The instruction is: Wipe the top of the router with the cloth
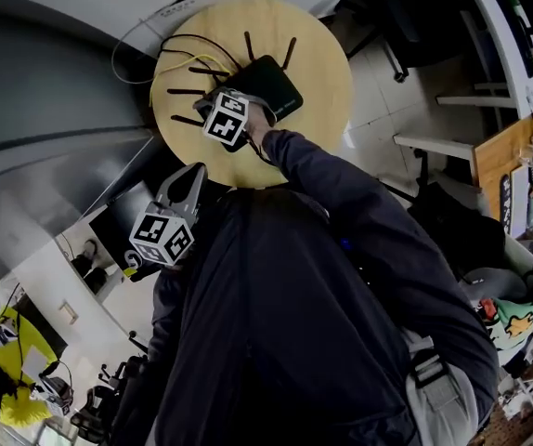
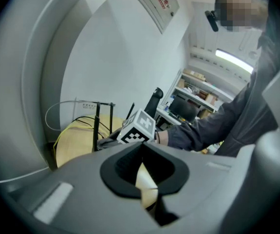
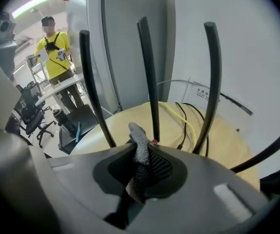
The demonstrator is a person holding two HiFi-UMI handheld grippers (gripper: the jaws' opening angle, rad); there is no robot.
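A black router with several thin antennas lies on a round wooden table. My right gripper sits over the router's antenna side, shut on a grey cloth that bunches up between its jaws. In the right gripper view the antennas rise just ahead of it. My left gripper hangs off the table near the person's body, shut and holding nothing. From the left gripper view I see the table edge and the right gripper's marker cube.
Yellow and black cables run across the table behind the router, and a white cable loops off its edge. A curved grey wall stands to the left. A person in yellow stands by chairs farther off. Shelves are at right.
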